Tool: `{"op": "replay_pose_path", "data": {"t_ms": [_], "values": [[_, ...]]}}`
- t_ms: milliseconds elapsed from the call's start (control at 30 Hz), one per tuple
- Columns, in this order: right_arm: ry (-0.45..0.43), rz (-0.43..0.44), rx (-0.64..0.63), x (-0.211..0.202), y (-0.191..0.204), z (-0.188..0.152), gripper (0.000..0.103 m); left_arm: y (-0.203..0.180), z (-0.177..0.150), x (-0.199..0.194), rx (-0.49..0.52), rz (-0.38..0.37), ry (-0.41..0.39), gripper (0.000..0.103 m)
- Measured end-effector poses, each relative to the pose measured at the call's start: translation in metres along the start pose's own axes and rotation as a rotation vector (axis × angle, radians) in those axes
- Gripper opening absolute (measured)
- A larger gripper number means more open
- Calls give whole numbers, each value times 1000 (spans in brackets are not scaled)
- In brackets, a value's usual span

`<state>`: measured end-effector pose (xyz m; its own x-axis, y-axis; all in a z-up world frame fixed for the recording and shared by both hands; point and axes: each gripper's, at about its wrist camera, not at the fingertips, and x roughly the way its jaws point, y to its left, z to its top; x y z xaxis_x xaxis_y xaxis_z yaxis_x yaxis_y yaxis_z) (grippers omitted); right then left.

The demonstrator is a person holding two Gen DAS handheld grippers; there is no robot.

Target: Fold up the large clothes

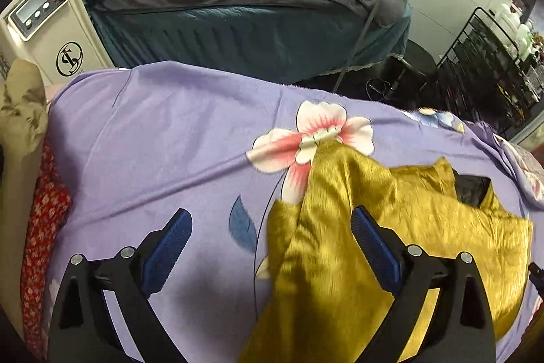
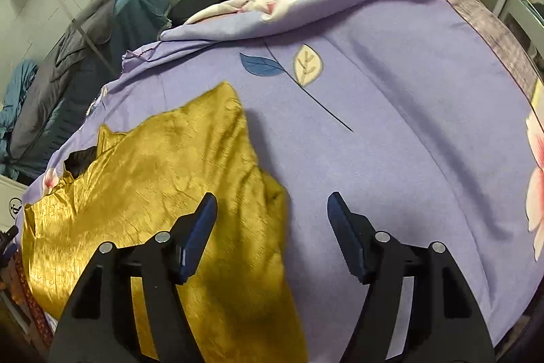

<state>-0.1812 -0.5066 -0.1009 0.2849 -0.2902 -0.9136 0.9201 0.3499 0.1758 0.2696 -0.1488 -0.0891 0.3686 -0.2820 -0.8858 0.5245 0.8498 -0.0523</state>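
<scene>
Mustard satin garment (image 1: 357,227) lies rumpled on lilac floral bedsheet (image 1: 153,131). Left gripper (image 1: 272,237) and right gripper (image 2: 272,220): jaws spread, nothing pinched. Fabric looks thin, light, slippery, limp; best pinched at a sleeve end or hem corner.

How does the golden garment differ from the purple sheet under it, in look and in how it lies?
The golden garment is shiny, plain and crinkled; the purple sheet is matte and printed with flowers and leaves. The garment lies bunched in folds on one part of the bed; the sheet is spread nearly flat across it, with one far edge turned over. Both are cloth, and neither is gripped.
</scene>
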Motion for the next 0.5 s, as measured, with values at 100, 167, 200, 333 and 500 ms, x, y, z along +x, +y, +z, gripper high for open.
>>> {"op": "replay_pose_path", "data": {"t_ms": [100,167,200,333,500], "values": [[9,40,27,-10,-16,-12,67,-1,-28,-17,31,-5,7,92],[33,92,70,-12,-29,-22,68,-2,-47,-24,24,-22,26,92],[43,111,84,-12,-33,-26,68,-2,-59,-26,16,-27,44,92],[88,218,131,-7,-46,-47,68,1,-91,-31,-50,-54,83,92],[137,371,160,2,-46,-63,68,6,-119,-43,-154,-106,113,92]]}}
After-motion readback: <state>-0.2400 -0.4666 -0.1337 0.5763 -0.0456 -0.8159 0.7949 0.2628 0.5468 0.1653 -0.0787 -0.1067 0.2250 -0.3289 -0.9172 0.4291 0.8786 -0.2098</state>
